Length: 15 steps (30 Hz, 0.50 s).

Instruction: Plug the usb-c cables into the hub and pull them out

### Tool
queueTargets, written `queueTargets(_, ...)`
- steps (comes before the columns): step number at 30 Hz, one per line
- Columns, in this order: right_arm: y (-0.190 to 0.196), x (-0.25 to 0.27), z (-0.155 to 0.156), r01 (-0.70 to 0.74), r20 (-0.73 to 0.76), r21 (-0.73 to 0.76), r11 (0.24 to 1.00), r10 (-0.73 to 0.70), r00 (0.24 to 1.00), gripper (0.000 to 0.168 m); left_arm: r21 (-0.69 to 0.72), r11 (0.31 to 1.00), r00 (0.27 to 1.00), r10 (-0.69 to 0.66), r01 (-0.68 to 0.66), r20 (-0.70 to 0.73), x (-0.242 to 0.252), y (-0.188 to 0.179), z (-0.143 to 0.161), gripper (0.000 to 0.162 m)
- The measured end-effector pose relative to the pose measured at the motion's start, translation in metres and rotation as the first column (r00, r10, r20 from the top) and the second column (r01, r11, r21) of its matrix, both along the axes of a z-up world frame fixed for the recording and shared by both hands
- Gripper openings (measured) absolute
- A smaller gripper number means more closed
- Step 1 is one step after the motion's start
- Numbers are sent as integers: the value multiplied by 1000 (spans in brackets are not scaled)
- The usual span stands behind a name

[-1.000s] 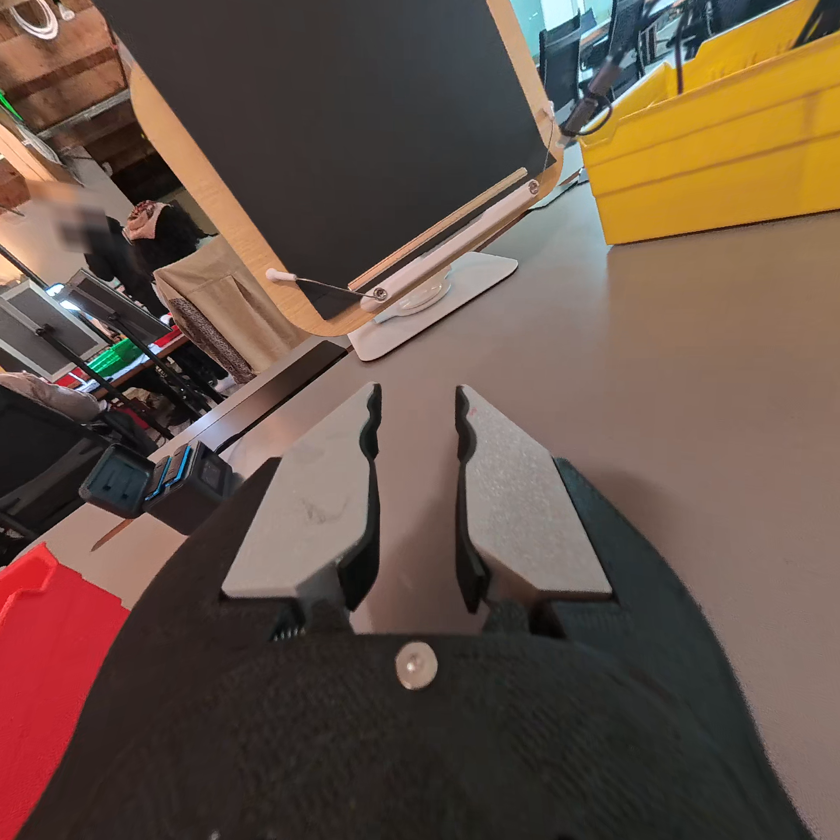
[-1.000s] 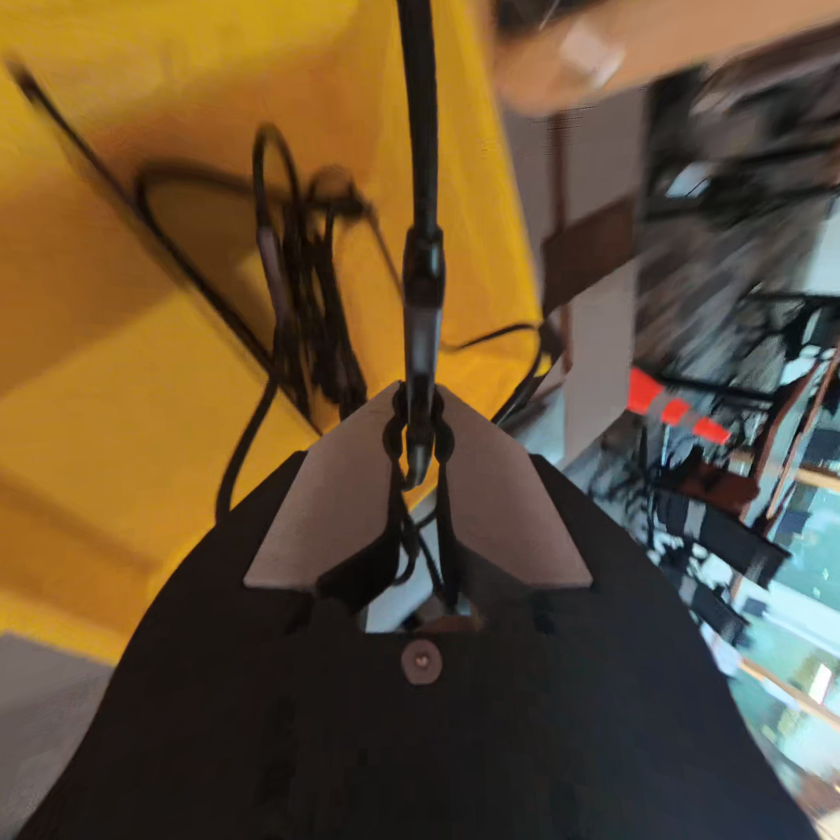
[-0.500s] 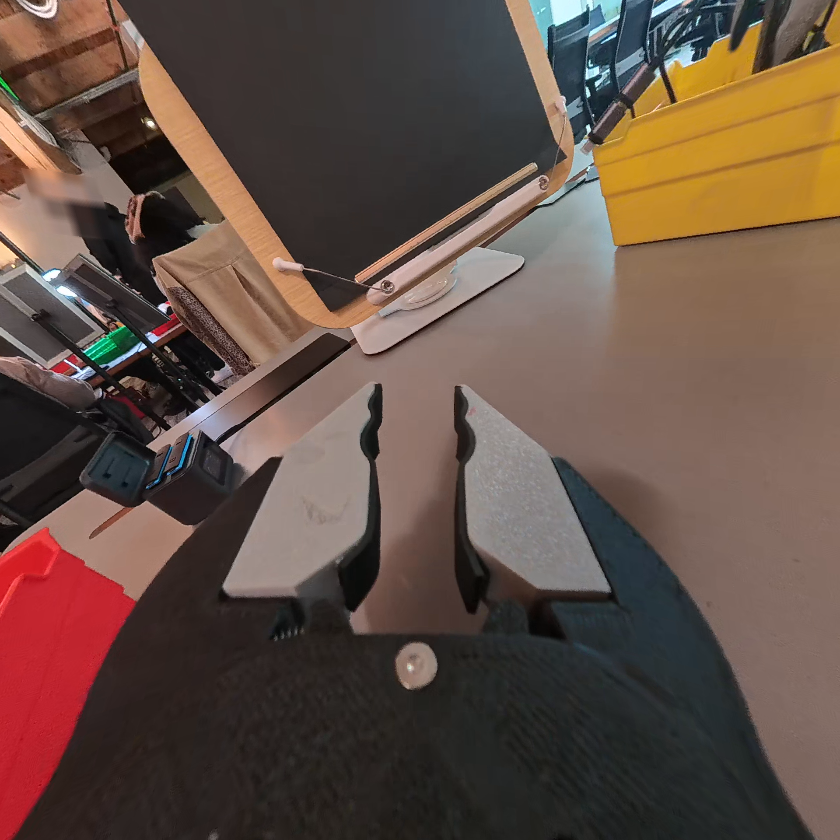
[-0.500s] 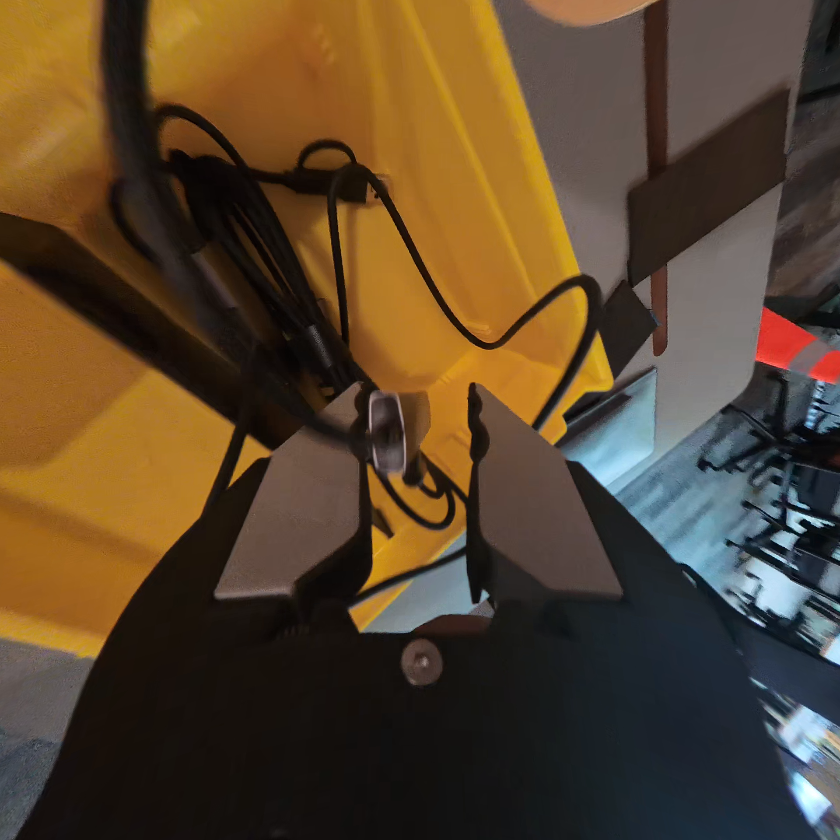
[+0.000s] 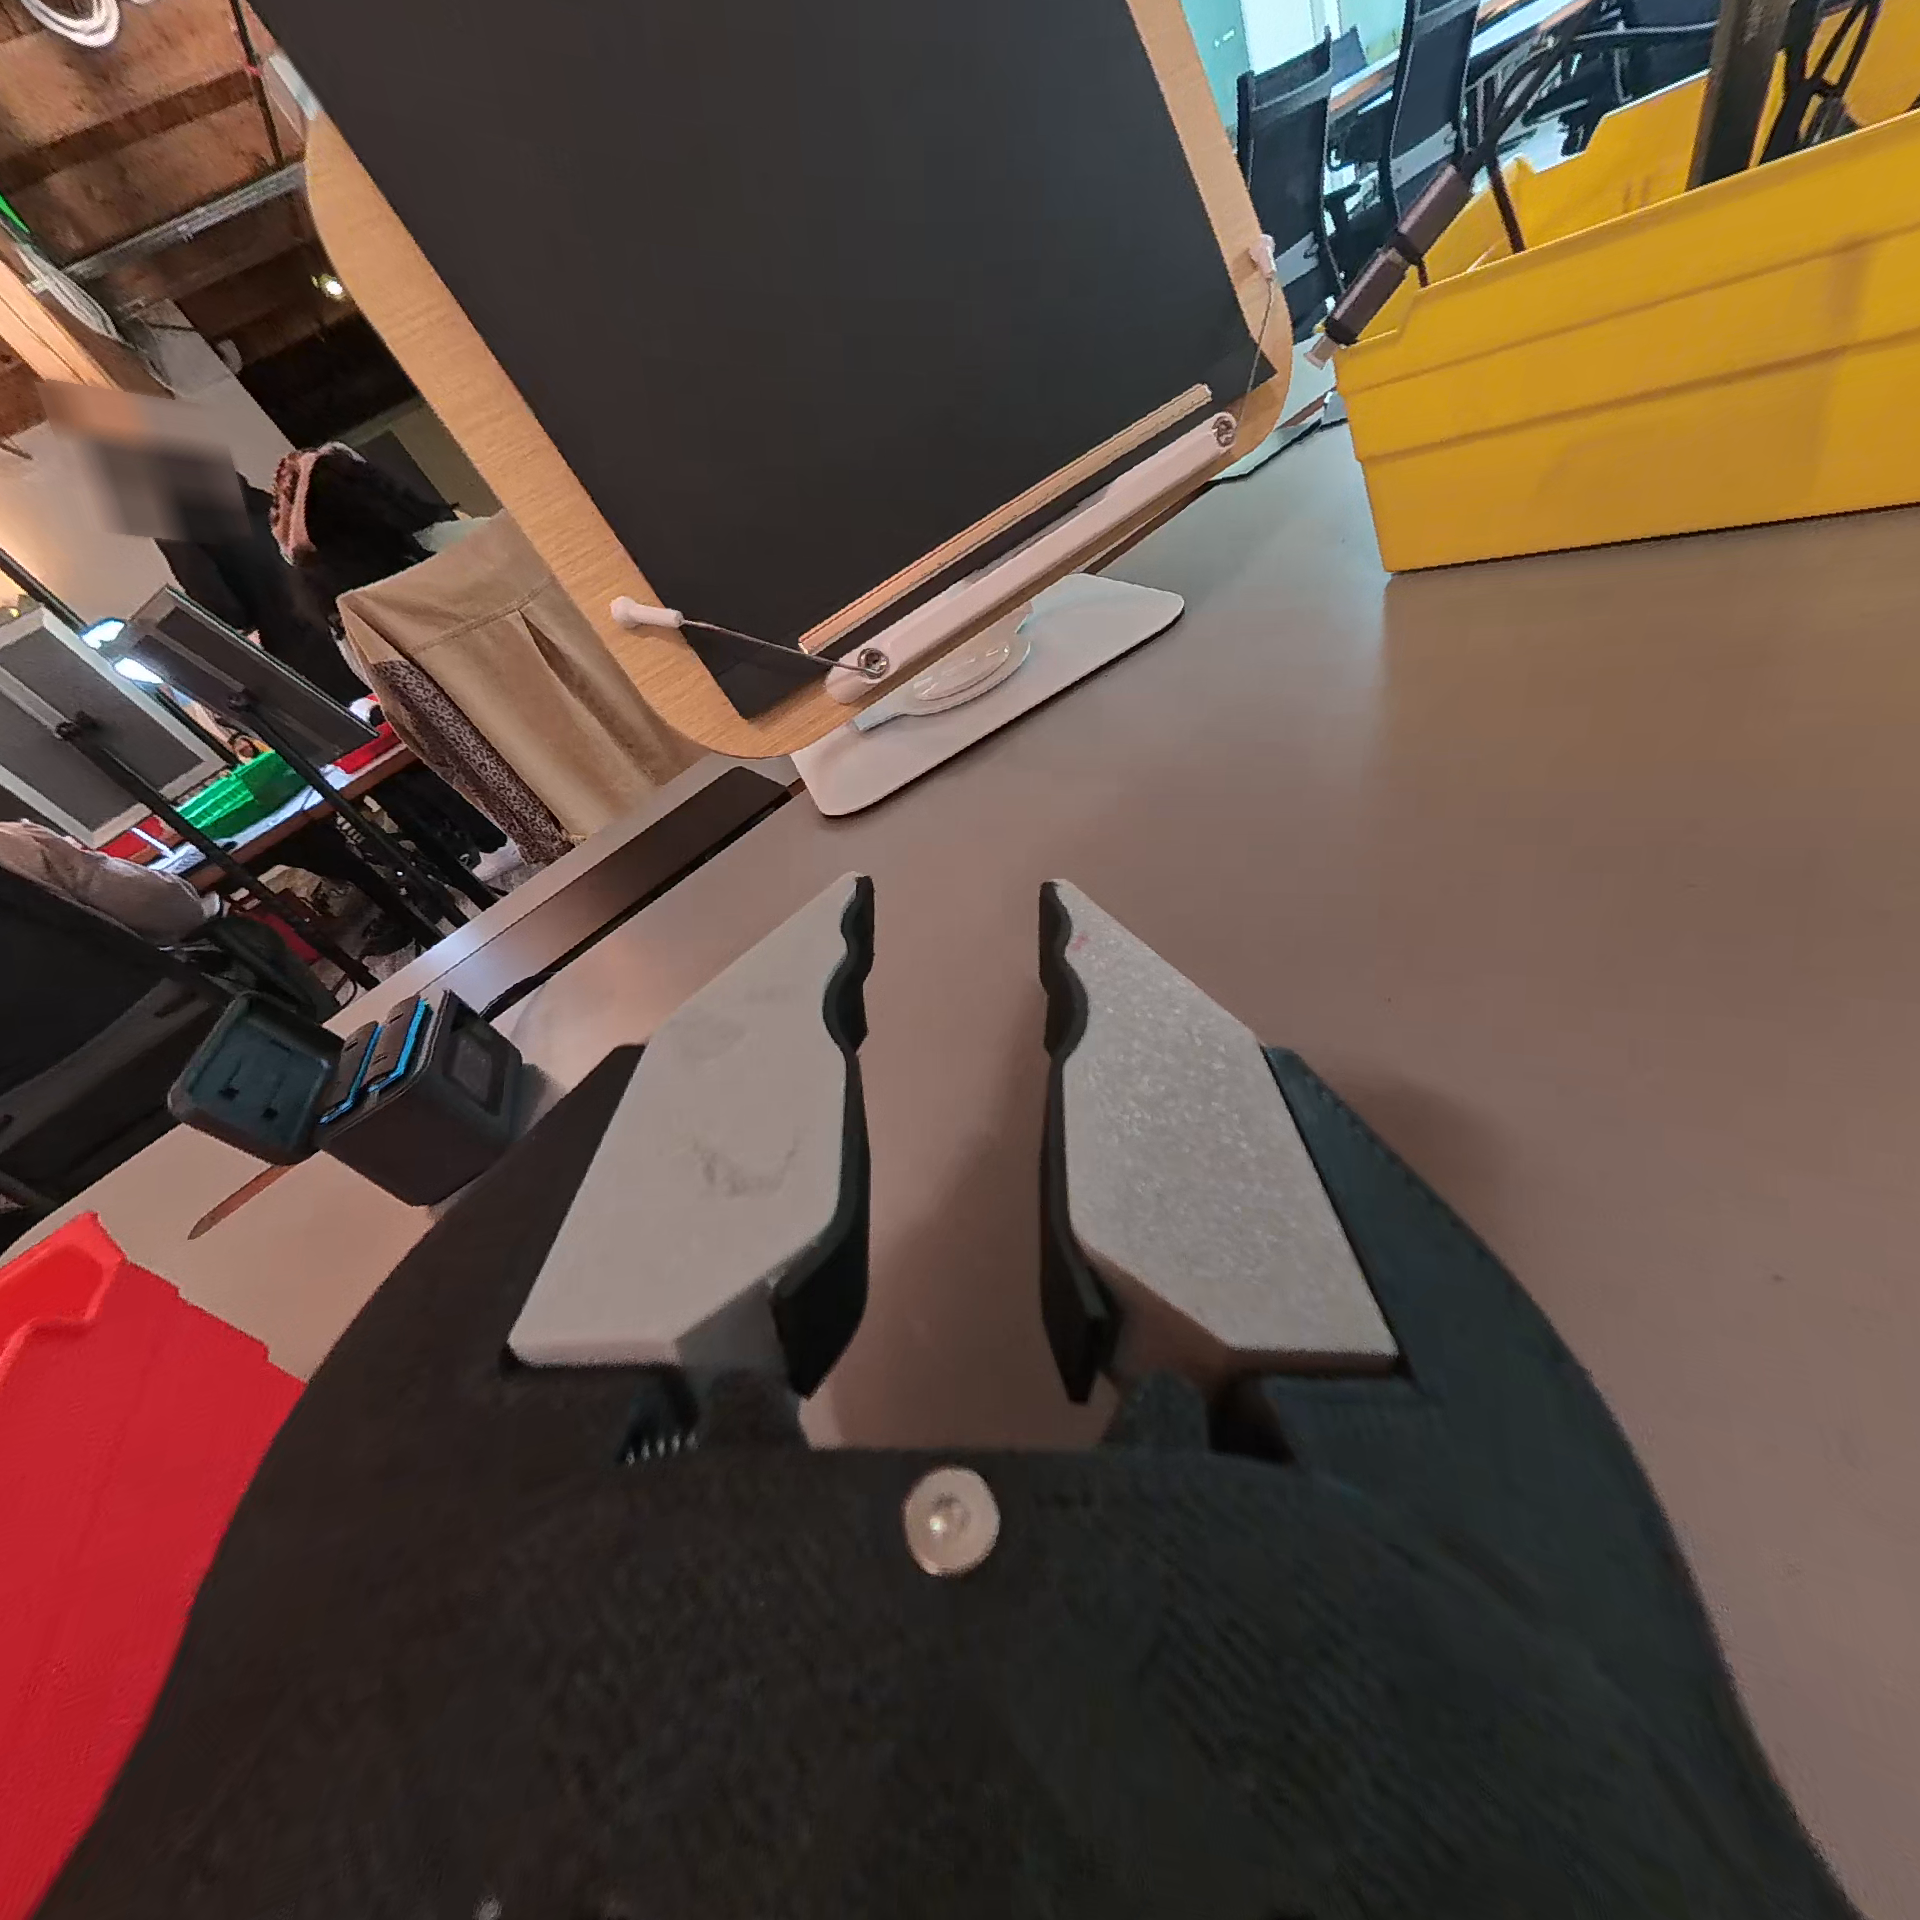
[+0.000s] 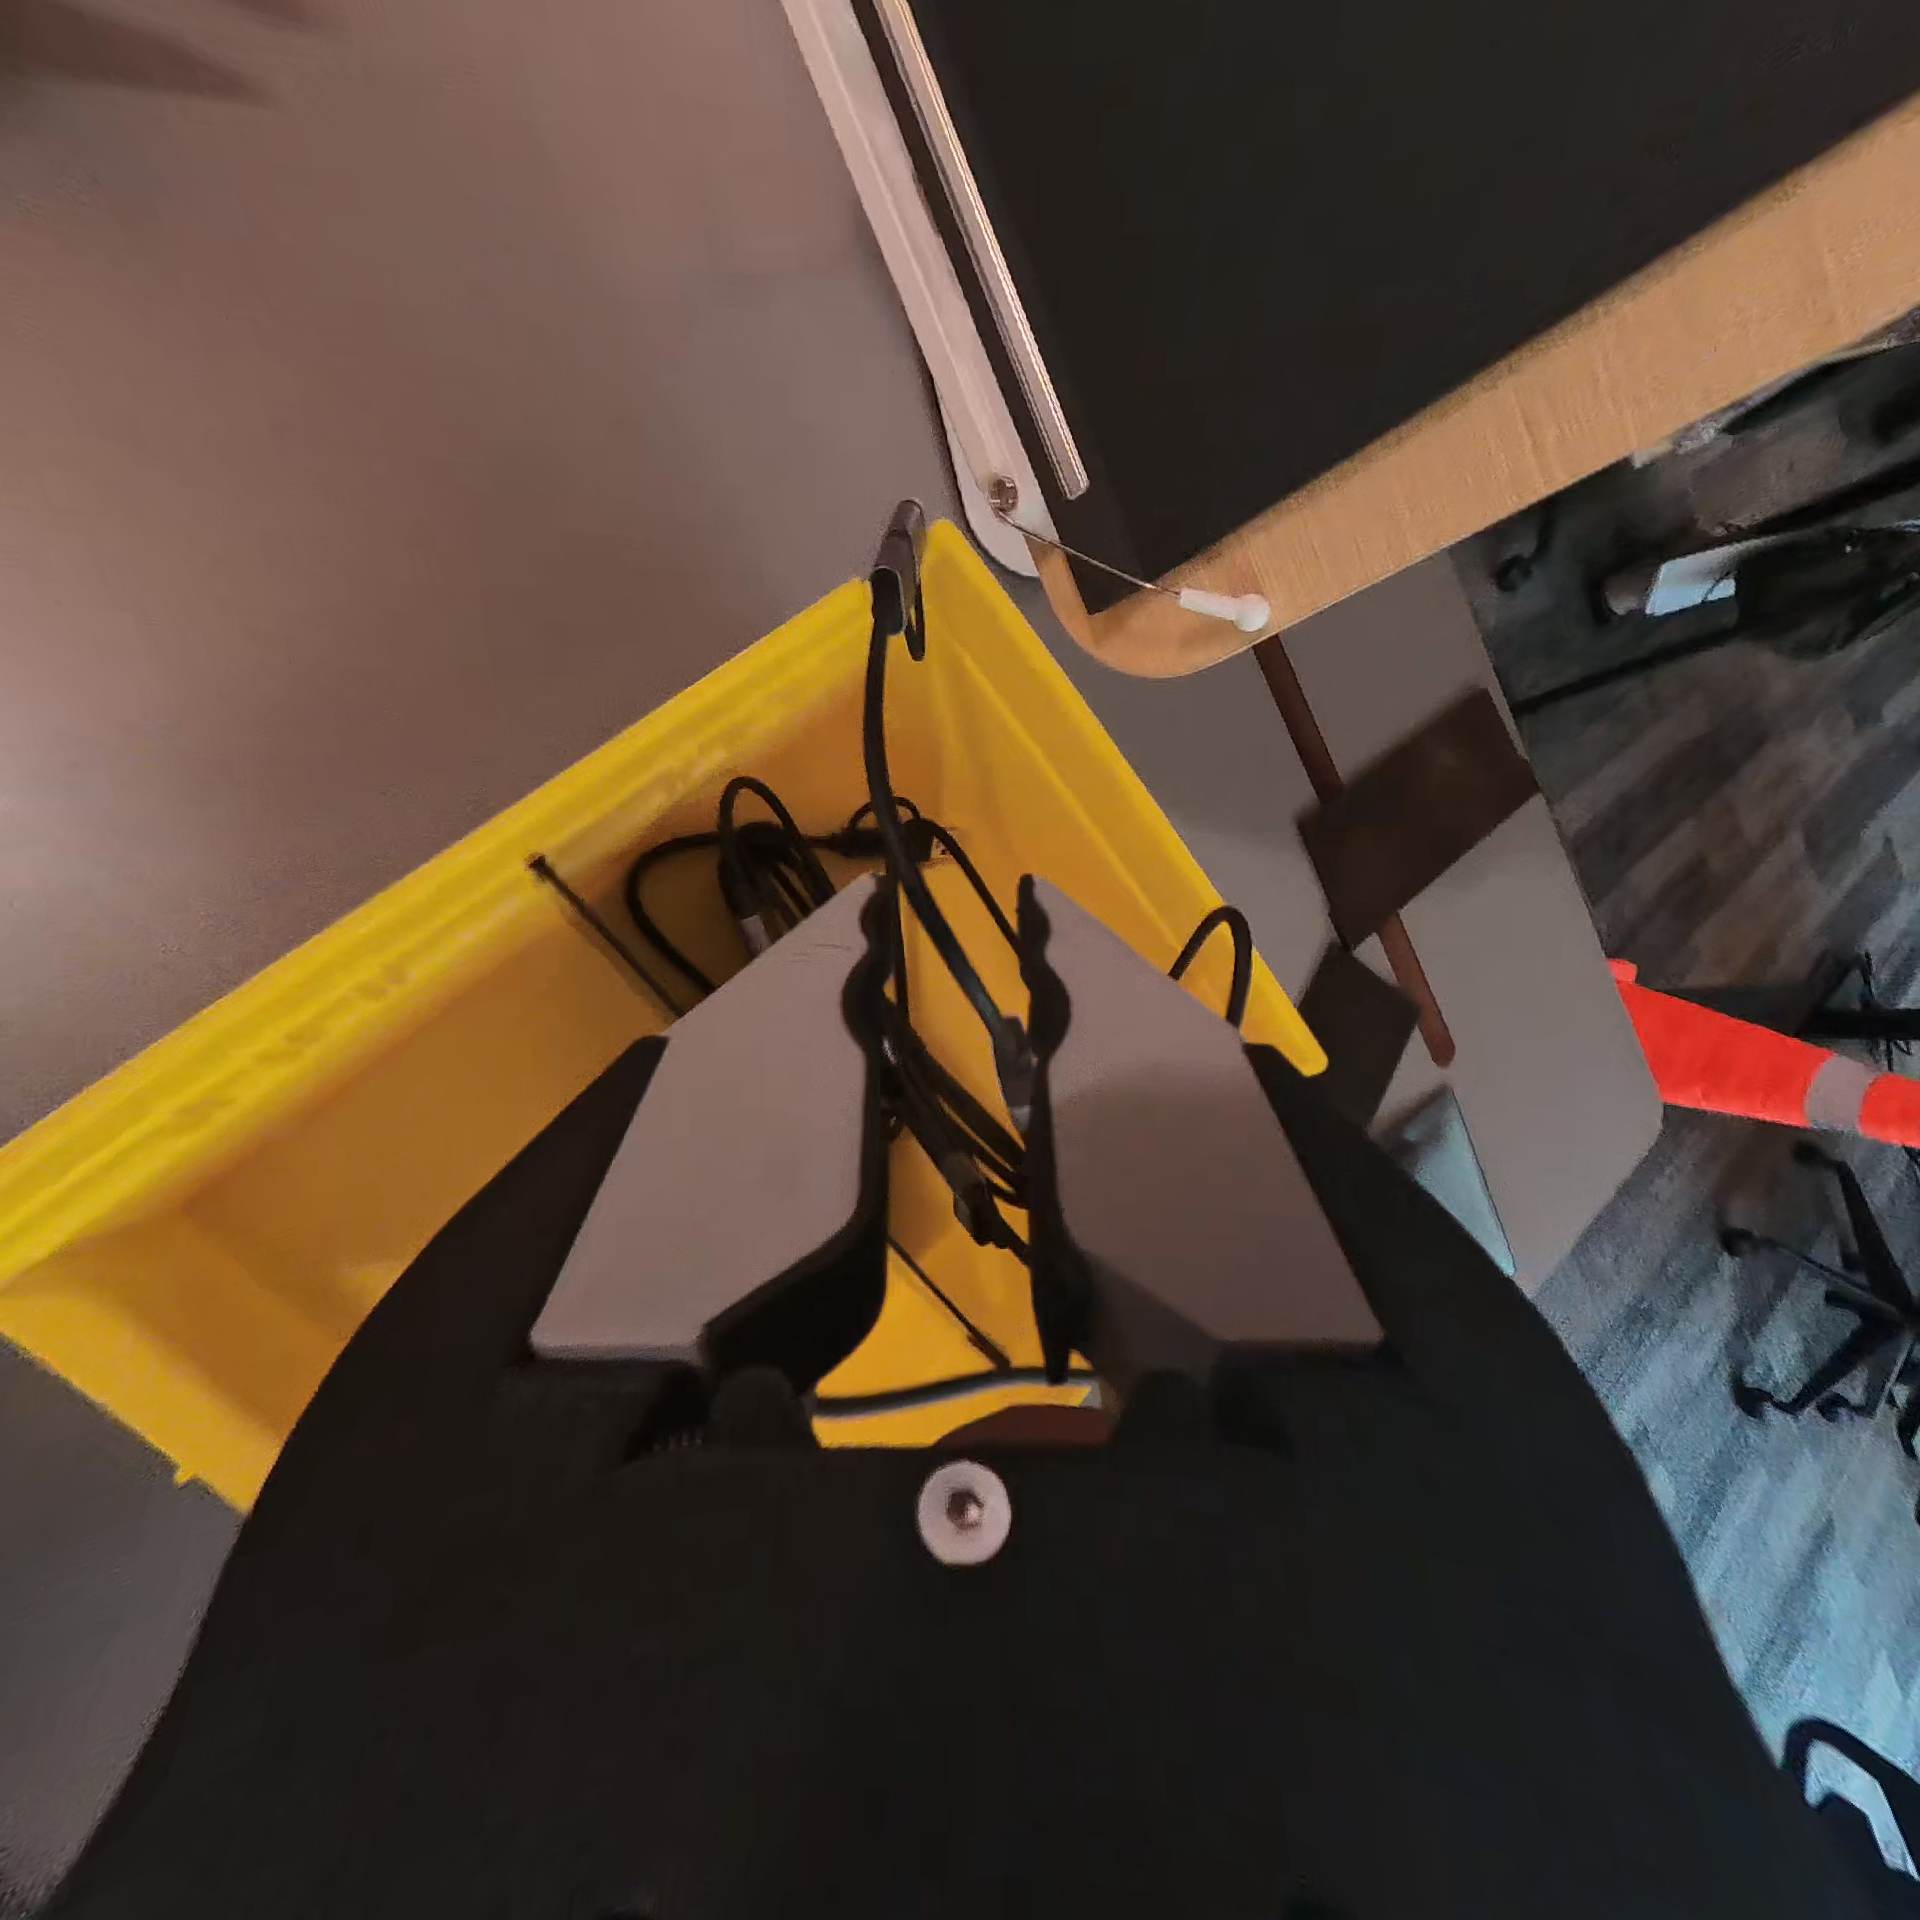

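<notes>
My right gripper (image 6: 945, 914) is open and empty, hovering over a yellow bin (image 6: 312, 1122). Several black usb-c cables (image 6: 769, 883) lie tangled in the bin's corner, and some show through the gap between my fingers. One cable's plug (image 6: 896, 540) hangs over the bin's far corner; it also shows in the left wrist view (image 5: 1387, 281). My left gripper (image 5: 951, 904) is open and empty, low over the grey table (image 5: 1507, 935), well short of the yellow bin (image 5: 1621, 395). I cannot pick out a hub in either view.
A black board in a wooden frame (image 5: 748, 312) leans on a white stand (image 5: 997, 686) beside the bin. A small black device with blue trim (image 5: 416, 1101) sits at the table's left edge. A red bin (image 5: 94, 1455) is at the near left. The tips of one gripper are about 35 cm away from the tips of the other.
My right gripper opened and let go of the cable plug, which fell into the yellow bin, and the gripper drew back above the bin. My left gripper barely moved.
</notes>
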State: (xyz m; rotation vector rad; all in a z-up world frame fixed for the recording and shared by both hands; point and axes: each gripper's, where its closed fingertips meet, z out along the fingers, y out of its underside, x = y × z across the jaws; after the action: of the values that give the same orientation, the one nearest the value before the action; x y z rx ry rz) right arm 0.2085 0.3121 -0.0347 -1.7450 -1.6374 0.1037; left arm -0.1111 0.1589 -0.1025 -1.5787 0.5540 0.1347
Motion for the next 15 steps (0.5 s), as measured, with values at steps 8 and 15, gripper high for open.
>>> queueTargets(8, 35, 44, -21, 212, 47, -145, 967, -207, 977, 0, -7, 1000, 1000, 8, -8, 25, -5, 0, 1, 29)
queueTargets(15, 44, 36, -53, 259, 289, -95, 961, -222, 931, 0, -12, 1000, 1000, -4, 4, -9, 1, 2, -2, 28)
